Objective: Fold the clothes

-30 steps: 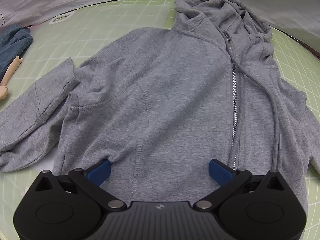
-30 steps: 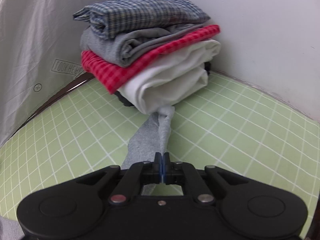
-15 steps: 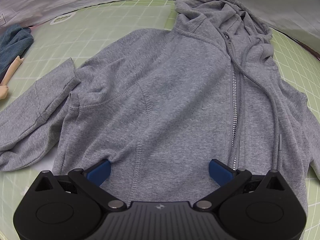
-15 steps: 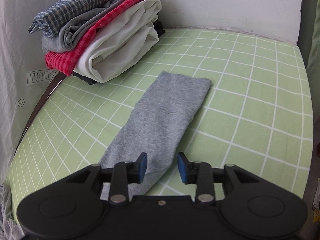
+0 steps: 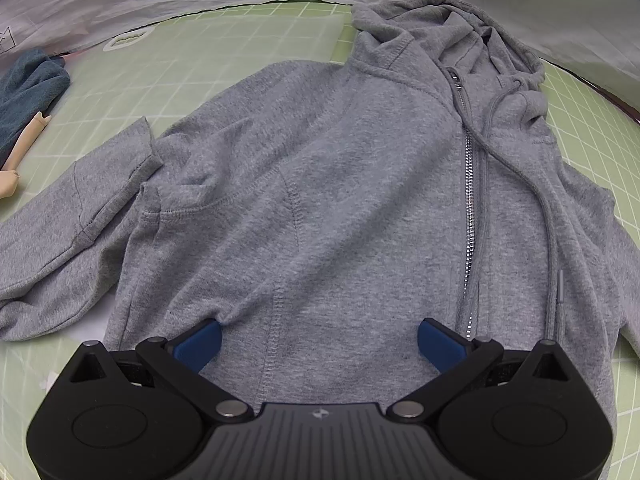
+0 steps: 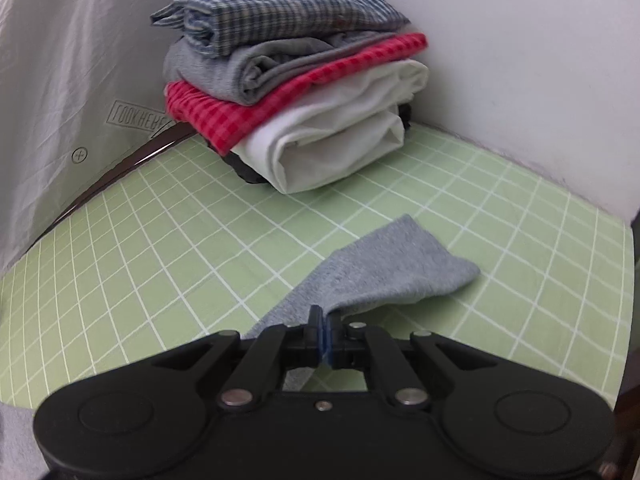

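1. Left wrist view: the left gripper points steeply down over a grey hoodie that lies front up on the green grid mat. Its jaws stand wide apart, clamping nothing, and the blue pads rest on or just above the fabric near the hem.
2. Ahead of this gripper the hood lies bunched at the far end. The zipper runs down on the right, with a drawstring beside it.
3. To the left of the gripper one sleeve is folded back beside the body of the hoodie. Farther left, at the picture's edge, lie a teal cloth and a beige item; what that item is I cannot tell.
4. Right wrist view: the right gripper is clenched, jaws pressed together on the edge of the hoodie's other sleeve. The cuff end lies on the mat just ahead and to the right; the picture is slightly blurred here.
5. Well ahead of this gripper, against the white wall, stands a stack of folded clothes: blue check on top, then grey, red check and white.
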Demonstrator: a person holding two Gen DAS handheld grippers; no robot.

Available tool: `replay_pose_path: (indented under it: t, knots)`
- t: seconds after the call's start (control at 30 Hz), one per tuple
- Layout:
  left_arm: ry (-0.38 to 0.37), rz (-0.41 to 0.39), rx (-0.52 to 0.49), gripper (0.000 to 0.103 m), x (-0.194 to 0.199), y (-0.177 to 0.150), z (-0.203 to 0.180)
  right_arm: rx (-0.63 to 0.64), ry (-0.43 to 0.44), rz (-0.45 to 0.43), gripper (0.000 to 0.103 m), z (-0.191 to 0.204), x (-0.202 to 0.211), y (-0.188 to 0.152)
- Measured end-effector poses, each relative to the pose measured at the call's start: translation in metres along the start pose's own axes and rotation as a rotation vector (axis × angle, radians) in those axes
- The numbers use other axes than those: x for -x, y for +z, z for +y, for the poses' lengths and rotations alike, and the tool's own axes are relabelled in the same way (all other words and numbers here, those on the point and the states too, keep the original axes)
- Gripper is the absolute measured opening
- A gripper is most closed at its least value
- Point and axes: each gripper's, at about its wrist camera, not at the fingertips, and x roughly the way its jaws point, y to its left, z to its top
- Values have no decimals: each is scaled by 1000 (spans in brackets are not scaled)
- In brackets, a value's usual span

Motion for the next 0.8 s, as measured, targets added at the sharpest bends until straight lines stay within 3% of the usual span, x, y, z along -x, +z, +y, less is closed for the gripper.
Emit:
replay_pose_path:
  t: [0.2, 0.33, 0.47, 0.57, 0.8]
  knots:
    - [-3, 0, -6, 103, -1, 2, 1, 172, 125, -23, 2, 73, -24, 24]
    - [-2, -2, -3, 103, -2, 3, 1, 251, 278, 71, 3, 125, -45, 16]
    - [-2, -5, -1, 103, -2, 3, 0, 294, 364, 162, 13, 150, -44, -8]
    - [-1, -5, -2, 103, -2, 3, 0, 260, 401, 187, 33, 141, -32, -18]
    - [-1, -5, -3, 103, -3, 5, 0, 63, 359, 140, 33, 74, -8, -5]
